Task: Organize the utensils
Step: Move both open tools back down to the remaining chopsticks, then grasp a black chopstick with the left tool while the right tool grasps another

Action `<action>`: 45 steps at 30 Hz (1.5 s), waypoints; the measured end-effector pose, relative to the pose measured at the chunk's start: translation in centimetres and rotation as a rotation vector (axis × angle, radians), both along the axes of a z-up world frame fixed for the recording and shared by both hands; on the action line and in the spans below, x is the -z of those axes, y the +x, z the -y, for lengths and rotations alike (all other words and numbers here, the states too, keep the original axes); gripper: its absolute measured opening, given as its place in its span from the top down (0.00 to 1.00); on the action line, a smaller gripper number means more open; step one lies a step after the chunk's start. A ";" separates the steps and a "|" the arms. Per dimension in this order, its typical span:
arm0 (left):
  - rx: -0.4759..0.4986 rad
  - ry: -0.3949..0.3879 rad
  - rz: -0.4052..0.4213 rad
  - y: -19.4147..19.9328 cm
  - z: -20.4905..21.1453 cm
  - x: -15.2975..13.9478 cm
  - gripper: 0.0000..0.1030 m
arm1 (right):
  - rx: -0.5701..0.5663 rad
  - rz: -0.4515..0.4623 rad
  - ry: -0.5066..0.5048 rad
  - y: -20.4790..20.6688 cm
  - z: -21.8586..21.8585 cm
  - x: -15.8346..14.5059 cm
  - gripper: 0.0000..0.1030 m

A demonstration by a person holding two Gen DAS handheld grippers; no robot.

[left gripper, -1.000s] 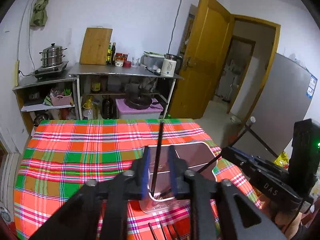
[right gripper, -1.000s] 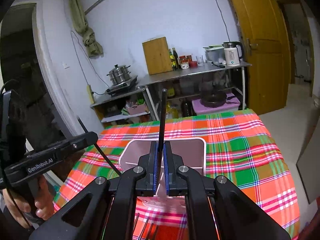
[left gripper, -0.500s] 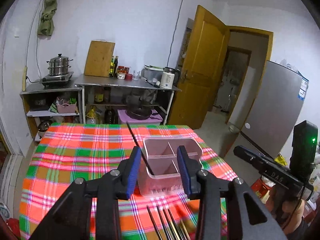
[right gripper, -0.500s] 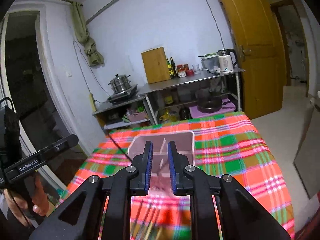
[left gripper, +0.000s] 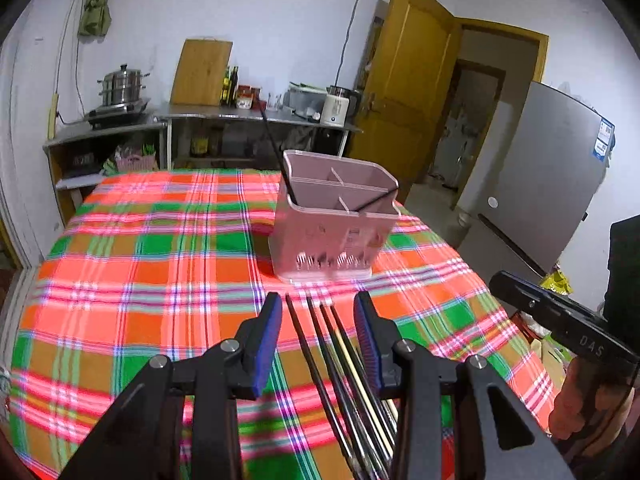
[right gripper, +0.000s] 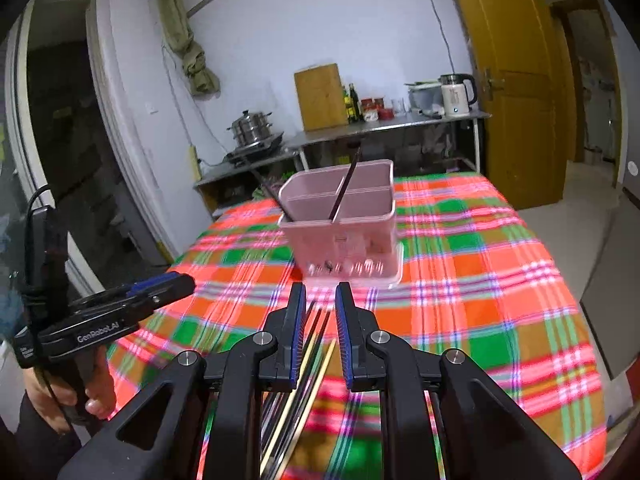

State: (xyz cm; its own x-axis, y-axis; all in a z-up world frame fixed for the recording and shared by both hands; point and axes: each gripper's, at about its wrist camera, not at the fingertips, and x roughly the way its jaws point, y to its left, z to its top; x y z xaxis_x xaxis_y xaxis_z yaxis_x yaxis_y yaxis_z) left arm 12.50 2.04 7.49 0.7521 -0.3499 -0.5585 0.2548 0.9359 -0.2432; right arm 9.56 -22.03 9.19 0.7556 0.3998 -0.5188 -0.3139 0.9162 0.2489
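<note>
Chopsticks (left gripper: pixel 344 364) are lying in a loose bundle on the plaid tablecloth (left gripper: pixel 160 280), running from lower centre of both wrist views up toward the pink utensil holder (left gripper: pixel 336 220), which is sitting in the middle of each frame. Two dark sticks are already leaning inside the holder, one against its left wall, one toward its right front corner.

Both grippers are standing empty over the bundle. The left gripper (left gripper: pixel 318 320) is showing a moderate gap, its jaws having just been opening with nothing clamped; several sticks are merely appearing between its blue pads (left gripper: pixel 266 340). The right gripper (right gripper: pixel 320 312) is keeping a narrower gap, also freshly parted, with the stick tips lying below and between its fingers, untouched.

These sticks are looking thin, stiff, light and probably smooth, so they are likely rolling and slipping easily. Most are dark; at least one is pale. Because they are lying close together and partly crossing, singling one out is probably calling for a pinch near mid-length, pads across the shaft, where it will balance instead of pivoting.
</note>
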 end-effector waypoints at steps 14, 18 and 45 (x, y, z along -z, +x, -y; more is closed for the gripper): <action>-0.010 0.015 -0.152 2.0 0.5 5.8 0.63 | -0.018 -0.142 -0.014 1.3 -1.0 5.5 0.88; -0.012 0.027 -0.208 3.8 1.1 7.5 0.68 | -0.021 -0.166 -0.014 2.1 -1.2 6.5 0.88; -0.031 0.119 -0.285 7.5 0.7 10.5 0.92 | -0.065 -0.303 -0.080 9.5 -4.9 10.6 0.88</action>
State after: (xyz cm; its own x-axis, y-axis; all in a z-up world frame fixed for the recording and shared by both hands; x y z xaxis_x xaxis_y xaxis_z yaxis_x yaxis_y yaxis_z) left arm 20.05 1.37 -2.99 0.5688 -0.2484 -0.7840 0.1629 0.9684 -0.1887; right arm 19.08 -17.08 -1.42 0.5357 0.3913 -0.7483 -0.2952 0.9170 0.2681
